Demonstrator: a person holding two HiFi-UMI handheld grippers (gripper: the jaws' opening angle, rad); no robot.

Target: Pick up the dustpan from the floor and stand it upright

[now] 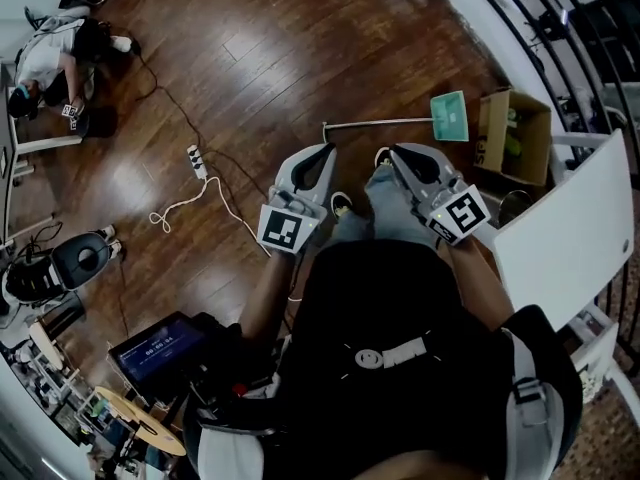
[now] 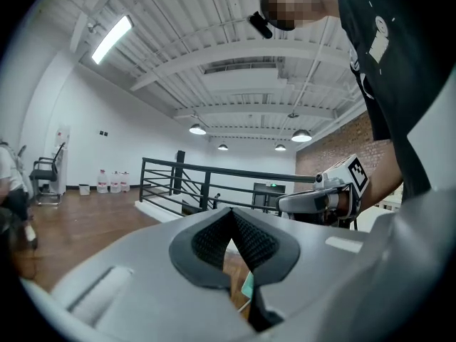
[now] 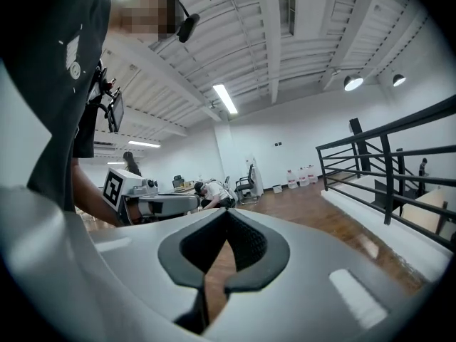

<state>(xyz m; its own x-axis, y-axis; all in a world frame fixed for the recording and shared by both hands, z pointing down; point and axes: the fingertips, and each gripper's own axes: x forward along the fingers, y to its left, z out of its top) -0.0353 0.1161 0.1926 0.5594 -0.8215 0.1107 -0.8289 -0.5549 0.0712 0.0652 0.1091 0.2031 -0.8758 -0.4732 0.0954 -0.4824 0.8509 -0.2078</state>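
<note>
The dustpan lies flat on the wooden floor in the head view: a green pan (image 1: 449,116) with a long thin metal handle (image 1: 375,123) running off to the left. Both grippers are held level in front of the person, short of the handle and apart from it. My left gripper (image 1: 327,150) is shut and empty, and its own view shows the pads closed together (image 2: 231,214) with a sliver of the green pan (image 2: 247,285) below them. My right gripper (image 1: 394,151) is shut too, with nothing between its pads (image 3: 226,214).
An open cardboard box (image 1: 512,136) stands just right of the pan, with a white panel (image 1: 565,228) nearer on the right. A power strip and white cable (image 1: 197,161) lie on the floor to the left. A person (image 1: 55,53) crouches at the far left. Black railing (image 2: 206,180) lies ahead.
</note>
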